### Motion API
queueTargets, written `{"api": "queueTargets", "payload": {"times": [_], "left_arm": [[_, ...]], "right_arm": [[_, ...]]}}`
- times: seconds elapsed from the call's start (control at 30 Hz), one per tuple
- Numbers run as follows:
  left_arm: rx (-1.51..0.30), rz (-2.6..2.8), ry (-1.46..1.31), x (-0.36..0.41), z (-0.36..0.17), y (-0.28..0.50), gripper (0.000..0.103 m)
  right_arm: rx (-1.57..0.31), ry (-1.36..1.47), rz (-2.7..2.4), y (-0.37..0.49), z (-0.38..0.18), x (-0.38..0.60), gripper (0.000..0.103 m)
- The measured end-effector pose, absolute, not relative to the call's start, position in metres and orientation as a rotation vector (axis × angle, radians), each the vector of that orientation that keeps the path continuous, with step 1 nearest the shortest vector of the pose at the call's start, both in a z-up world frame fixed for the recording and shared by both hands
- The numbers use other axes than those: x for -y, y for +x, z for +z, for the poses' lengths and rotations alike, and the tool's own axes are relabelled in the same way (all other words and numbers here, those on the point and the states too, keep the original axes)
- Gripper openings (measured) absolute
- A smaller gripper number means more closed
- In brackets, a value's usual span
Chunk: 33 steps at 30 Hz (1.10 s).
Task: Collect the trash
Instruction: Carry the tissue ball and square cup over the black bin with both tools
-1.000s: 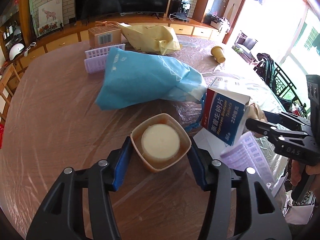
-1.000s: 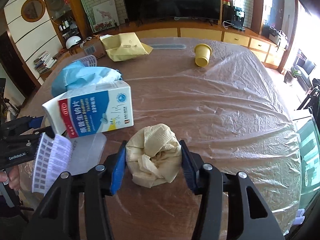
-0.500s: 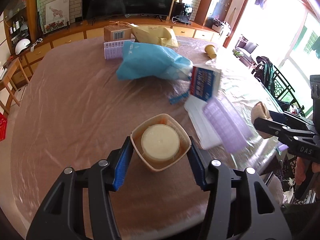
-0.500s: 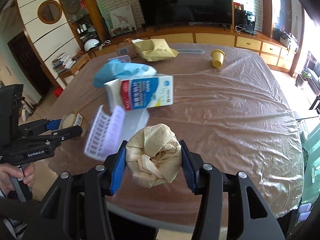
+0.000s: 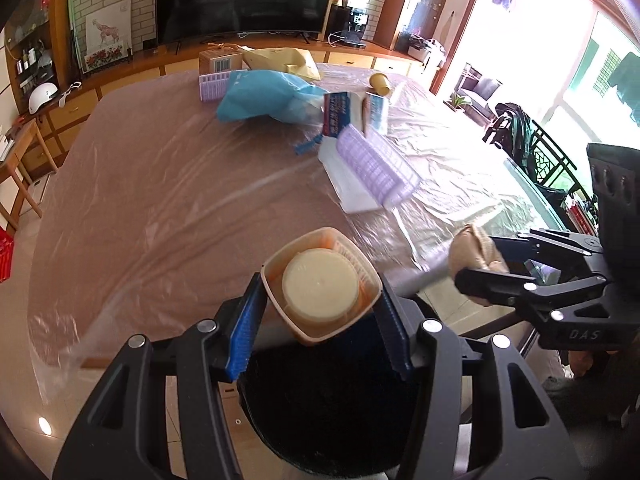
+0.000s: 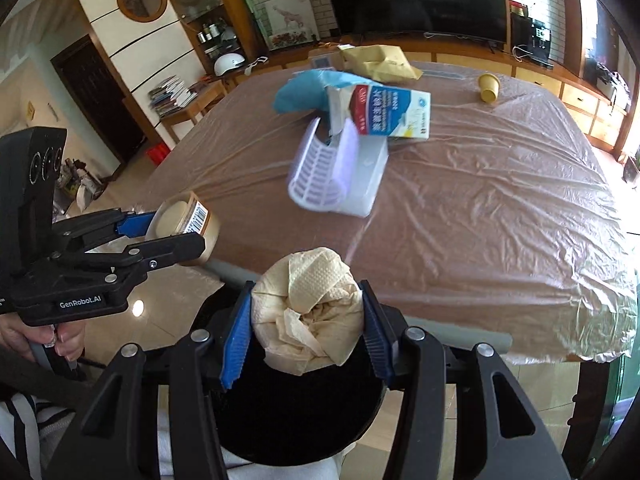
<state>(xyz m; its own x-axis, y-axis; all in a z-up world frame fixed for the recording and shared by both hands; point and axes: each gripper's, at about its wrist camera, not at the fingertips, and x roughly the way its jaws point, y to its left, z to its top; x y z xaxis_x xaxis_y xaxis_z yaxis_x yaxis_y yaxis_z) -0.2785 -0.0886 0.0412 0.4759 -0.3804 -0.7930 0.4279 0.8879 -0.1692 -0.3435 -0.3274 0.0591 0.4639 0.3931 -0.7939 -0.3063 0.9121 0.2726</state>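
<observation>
Beyond the table [image 6: 500, 208], "GenRobot.AI" marks the left gripper [image 6: 176, 236].

Left tool [image 5: 320, 312] grips a plastic cup [image 5: 321, 285] above a black bin [image 5: 328, 408]

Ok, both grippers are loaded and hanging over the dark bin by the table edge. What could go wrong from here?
1. The left gripper pinches the tilted plastic cup near the table edge; released early, it could miss the black bin.
2. The paper wad bulges past the right gripper pads and may cling or drift when dropped.
3. The grippers sit close together, so they could collide.
</observation>
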Motion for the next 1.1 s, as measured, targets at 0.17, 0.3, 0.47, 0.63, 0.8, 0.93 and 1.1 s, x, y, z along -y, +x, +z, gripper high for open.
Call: {"api": "queueTargets", "payload": {"times": [0.17,0.3,0.47,0.63,0.8,0.93,1.1], "left_arm": [[-0.968,-0.518,0.077,0.090,0.038,-0.294,0.055],[-0.987,-0.564,0.142,0.095,0.030,-0.306,0.055],[-1.033,-0.606,0.209,0.099,0.012,-0.322,0.055],[-1.092,-0.625,0.273,0.105,-0.013,-0.331,0.055],[-1.112,-0.625,0.334,0.108,-0.028,-0.331,0.054],[-1.119,-0.628,0.361,0.111,-0.035,-0.332,0.054],[-1.127,-0.629,0.381,0.114,-0.045,-0.332,0.054]], "right_arm": [[-1.022,0.084,0.460,-0.359,0.054,0.323,0.049],[-1.046,0.068,0.484,-0.367,0.048,0.322,0.049],[-1.086,0.019,0.520,-0.375,0.036,0.320,0.049],[-1.136,-0.030,0.535,-0.382,0.016,0.317,0.049],[-1.169,-0.063,0.532,-0.383,-0.001,0.316,0.049],[-1.185,-0.089,0.534,-0.383,-0.010,0.313,0.049],[-1.208,-0.109,0.537,-0.381,-0.018,0.309,0.049]]}}
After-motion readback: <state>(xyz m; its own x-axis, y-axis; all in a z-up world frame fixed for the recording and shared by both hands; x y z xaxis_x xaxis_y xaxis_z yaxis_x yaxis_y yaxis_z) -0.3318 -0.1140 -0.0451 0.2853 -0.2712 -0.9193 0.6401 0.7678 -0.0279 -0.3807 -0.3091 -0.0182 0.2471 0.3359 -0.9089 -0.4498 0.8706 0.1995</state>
